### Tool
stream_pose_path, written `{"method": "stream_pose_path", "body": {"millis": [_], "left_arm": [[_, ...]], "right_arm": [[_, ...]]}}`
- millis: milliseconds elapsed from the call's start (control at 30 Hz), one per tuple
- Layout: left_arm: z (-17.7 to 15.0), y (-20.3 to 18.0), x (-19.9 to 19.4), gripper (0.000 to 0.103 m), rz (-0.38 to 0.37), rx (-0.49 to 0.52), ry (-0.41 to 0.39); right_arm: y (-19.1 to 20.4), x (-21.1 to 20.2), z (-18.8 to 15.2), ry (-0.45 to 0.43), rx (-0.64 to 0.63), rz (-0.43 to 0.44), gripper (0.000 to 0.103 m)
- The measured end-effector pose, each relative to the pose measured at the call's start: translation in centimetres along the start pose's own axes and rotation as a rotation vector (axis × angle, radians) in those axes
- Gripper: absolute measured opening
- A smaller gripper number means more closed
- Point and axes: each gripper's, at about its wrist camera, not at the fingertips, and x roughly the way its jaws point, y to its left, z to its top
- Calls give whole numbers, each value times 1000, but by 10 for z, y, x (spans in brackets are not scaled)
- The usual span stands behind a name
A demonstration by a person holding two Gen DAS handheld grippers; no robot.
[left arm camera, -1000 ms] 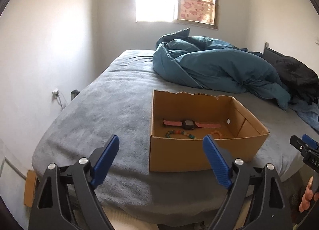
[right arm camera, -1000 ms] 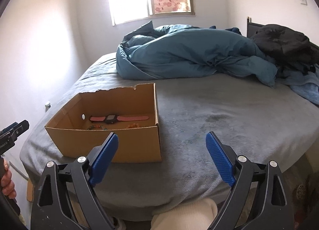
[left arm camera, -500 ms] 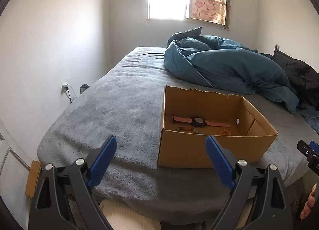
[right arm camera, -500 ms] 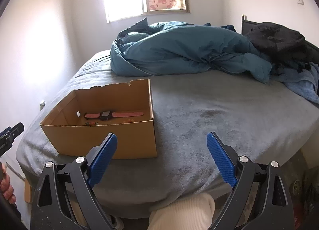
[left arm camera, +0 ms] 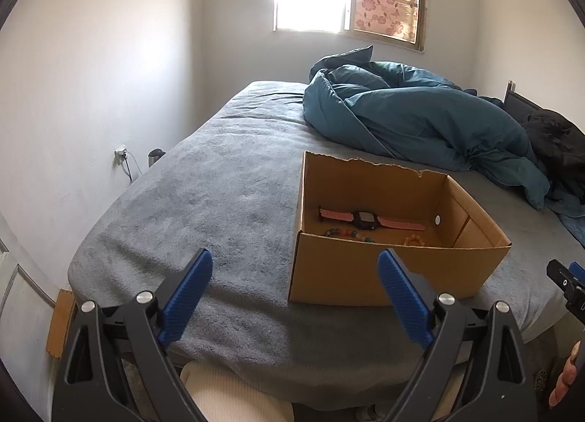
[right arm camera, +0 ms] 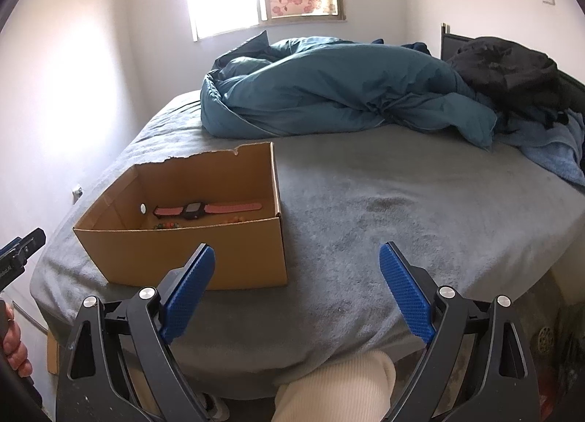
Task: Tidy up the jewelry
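On the grey bed (left arm camera: pixel 226 202), a cardboard box (left arm camera: pixel 365 275) holds a pink watch (left arm camera: pixel 365 220) and beads (left arm camera: pixel 347 232); both the left gripper (left arm camera: pixel 295 286) and right gripper (right arm camera: pixel 297 275) keep their fingers apart, empty.

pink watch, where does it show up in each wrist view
Left wrist view: the pink watch lies on the floor of the cardboard box, right of centre in the picture.
Right wrist view: the pink watch lies in the same box, left of centre.
Shared landmark: the teal duvet heaped behind the box.
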Motion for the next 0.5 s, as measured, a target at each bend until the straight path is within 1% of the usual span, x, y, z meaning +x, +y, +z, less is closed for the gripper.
{"method": "stream_pose_path", "body": {"millis": [133, 500], "left_arm": [[-1, -4, -2, 91, -10, 6, -15], [-2, -9, 1, 91, -10, 14, 2]], "right_arm": [[2, -3, 0, -17, -15, -7, 88], [0, -2, -1, -7, -7, -10, 88]]}}
